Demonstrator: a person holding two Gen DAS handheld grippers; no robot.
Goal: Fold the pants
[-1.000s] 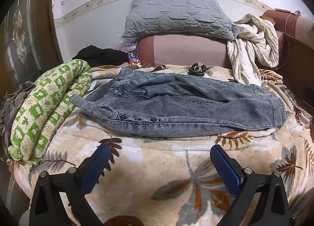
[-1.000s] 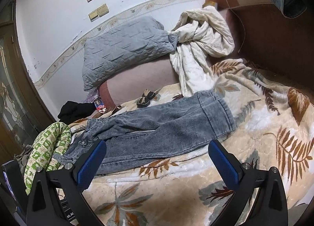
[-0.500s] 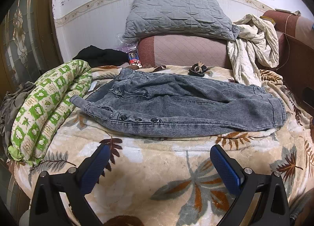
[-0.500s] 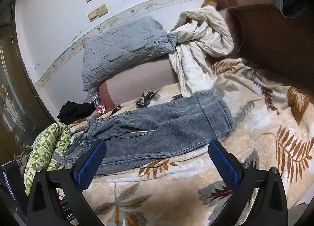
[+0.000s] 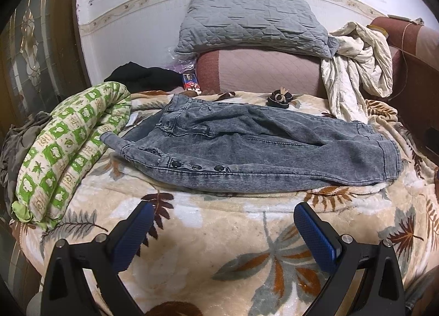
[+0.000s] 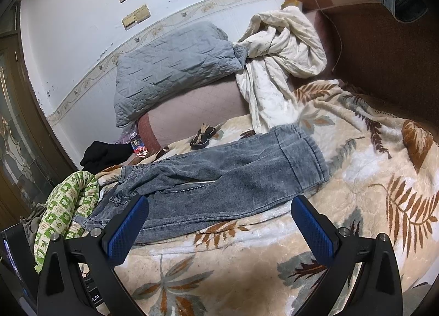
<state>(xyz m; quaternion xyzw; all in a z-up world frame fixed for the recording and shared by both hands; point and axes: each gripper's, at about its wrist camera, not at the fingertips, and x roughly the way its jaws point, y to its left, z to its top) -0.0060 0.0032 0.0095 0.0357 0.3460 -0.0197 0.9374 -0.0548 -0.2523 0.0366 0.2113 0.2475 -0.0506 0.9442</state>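
The grey denim pants (image 5: 247, 151) lie flat across a leaf-patterned blanket (image 5: 233, 247) on the bed, folded lengthwise so that one leg rests on the other. The waistband end points toward the left of both views, and the leg cuffs (image 6: 304, 157) lie toward the right. A row of dark buttons (image 5: 197, 166) runs along the near edge of the pants, close to the waistband. The left gripper (image 5: 223, 216) hangs above the bare blanket on the near side of the pants, its blue-padded fingers (image 5: 131, 236) spread wide with nothing between them. The right gripper (image 6: 219, 209) is likewise spread wide and holds nothing; in its view the left finger pad (image 6: 126, 231) overlaps the near edge of the pants, but contact cannot be determined. A rolled green-and-white quilt (image 5: 65, 151) lies just beside the waistband end. A grey quilted pillow (image 5: 252, 22) rests on a pink bolster (image 5: 260, 72) against the wall beyond the pants. A crumpled cream sheet (image 5: 356, 69) hangs beside the pillow, near the cuff end. A small dark object (image 5: 279, 98) sits on the blanket near the far edge of the pants; what it is cannot be determined.
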